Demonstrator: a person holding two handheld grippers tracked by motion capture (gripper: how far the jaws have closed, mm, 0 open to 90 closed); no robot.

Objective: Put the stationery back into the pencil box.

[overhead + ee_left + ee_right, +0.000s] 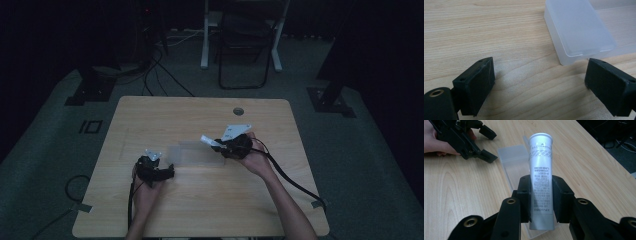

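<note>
Clear box [514, 167] under tube [541, 177] in right tool [541, 200]; left tool [539, 80] beside.

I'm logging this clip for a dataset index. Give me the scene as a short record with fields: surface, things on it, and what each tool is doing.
surface: light wooden table
container: translucent plastic box, open, lying on the table between the two tools
held item: white tube with printed text, above the box
right tool: shut on the tube, jaws clamping its lower part
left tool: open, jaws apart just beside the box's corner, holding nothing
hands: one hand on each tool, forearms entering from the near edge
</note>
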